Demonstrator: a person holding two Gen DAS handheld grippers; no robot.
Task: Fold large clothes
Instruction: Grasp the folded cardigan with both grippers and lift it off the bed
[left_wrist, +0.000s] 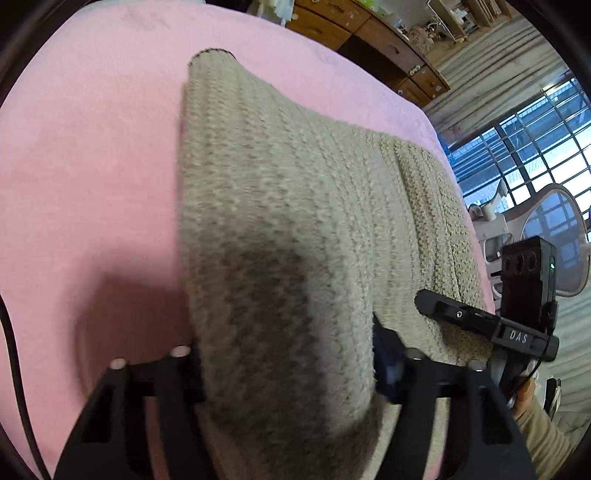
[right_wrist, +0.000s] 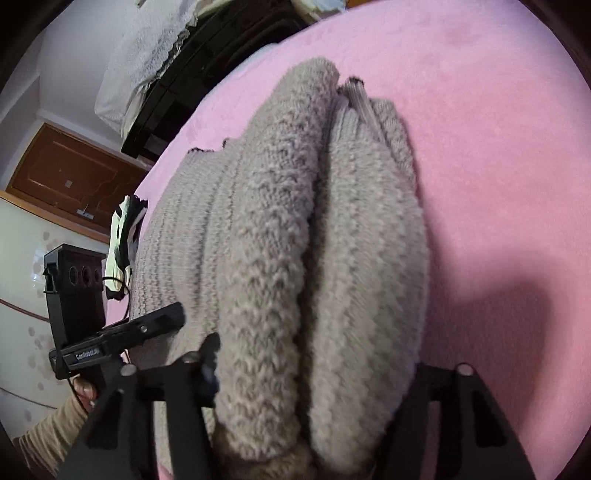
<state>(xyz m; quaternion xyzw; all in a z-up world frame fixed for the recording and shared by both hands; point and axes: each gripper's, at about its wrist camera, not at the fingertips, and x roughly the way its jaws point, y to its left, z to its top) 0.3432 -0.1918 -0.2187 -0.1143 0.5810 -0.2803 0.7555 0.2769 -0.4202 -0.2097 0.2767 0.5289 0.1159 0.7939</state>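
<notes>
A thick beige knit sweater (left_wrist: 295, 184) lies folded lengthwise on a pink bed cover (left_wrist: 92, 166). My left gripper (left_wrist: 288, 369) is shut on a bulky fold at the sweater's near end, with cloth filling the gap between the pads. At the sweater's right edge in this view, one finger (left_wrist: 443, 306) of my right gripper rests against the knit. In the right wrist view the sweater (right_wrist: 277, 203) forms two rolled ridges. My right gripper (right_wrist: 317, 373) is shut around both ridges. Far left there, one finger (right_wrist: 155, 321) of the left gripper touches the sweater.
The pink bed cover (right_wrist: 480, 147) spreads on both sides of the sweater. Wooden drawers (left_wrist: 369, 33), a barred window (left_wrist: 517, 147) and a white chair (left_wrist: 546, 236) stand beyond the bed. A dark headboard (right_wrist: 177, 85), white lace cloth (right_wrist: 140, 48) and a wooden door (right_wrist: 70, 170) lie on the other side.
</notes>
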